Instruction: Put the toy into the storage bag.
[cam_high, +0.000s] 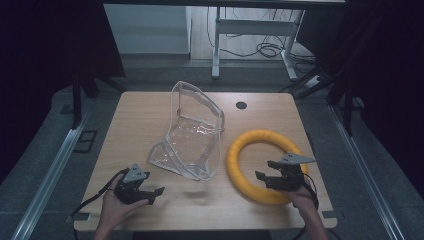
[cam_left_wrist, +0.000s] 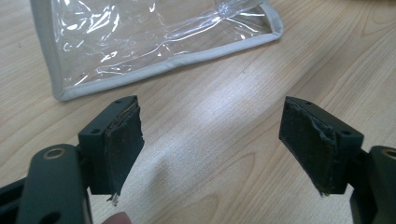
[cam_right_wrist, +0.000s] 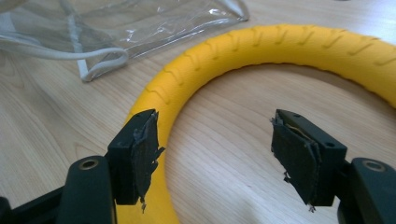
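A clear plastic bag with grey piping lies open in the middle of the wooden table, its far end standing up. To its right lies a yellow ring. My left gripper is open near the table's front left, short of the bag's near corner, with nothing between its pads. My right gripper is open over the ring's near right part. In the right gripper view the yellow ring curves past the left pad and bare table shows between the jaws.
A round black cable hole sits at the table's far edge. Metal rails run along the floor on both sides. A white desk frame with cables stands beyond the table.
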